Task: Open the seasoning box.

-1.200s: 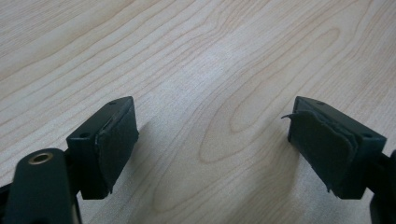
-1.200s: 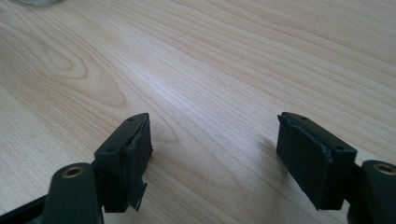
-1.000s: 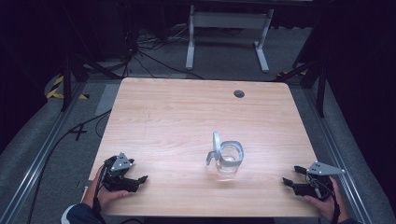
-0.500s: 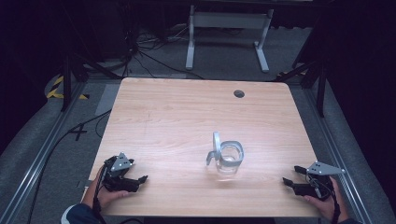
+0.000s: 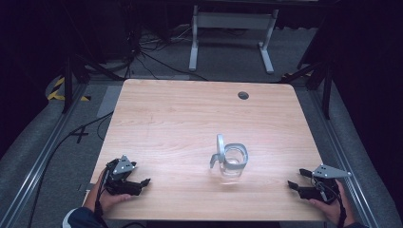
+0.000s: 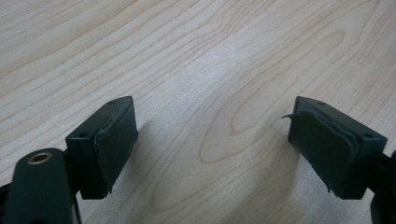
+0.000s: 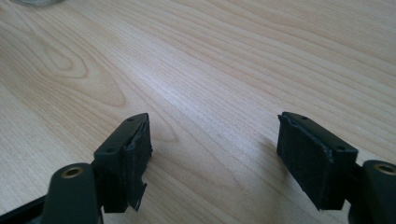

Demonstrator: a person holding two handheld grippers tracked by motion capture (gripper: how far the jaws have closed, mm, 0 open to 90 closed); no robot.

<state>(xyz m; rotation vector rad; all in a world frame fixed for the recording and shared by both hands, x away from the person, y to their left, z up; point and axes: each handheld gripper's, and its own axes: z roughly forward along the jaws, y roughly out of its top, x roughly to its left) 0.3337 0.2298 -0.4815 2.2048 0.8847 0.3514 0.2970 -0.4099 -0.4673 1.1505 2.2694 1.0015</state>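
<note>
A clear glass jar (image 5: 234, 161) with a metal clasp lid swung open (image 5: 219, 147) stands on the wooden table (image 5: 190, 118), right of centre toward the front. My left gripper (image 5: 142, 182) rests at the front left corner, held by a hand, far from the jar. In the left gripper view its jaws stand wide apart over bare wood, pads (image 6: 116, 140) holding nothing. My right gripper (image 5: 292, 185) lies at the front right edge, pointing left toward the jar. It is open as well (image 7: 215, 154), and a sliver of the jar's base (image 7: 35, 2) shows at the top left.
A round cable hole (image 5: 243, 95) sits near the table's far edge. Behind the table stands a white metal frame (image 5: 233, 28), with cables on the grey floor. Metal rails run along both sides of the table.
</note>
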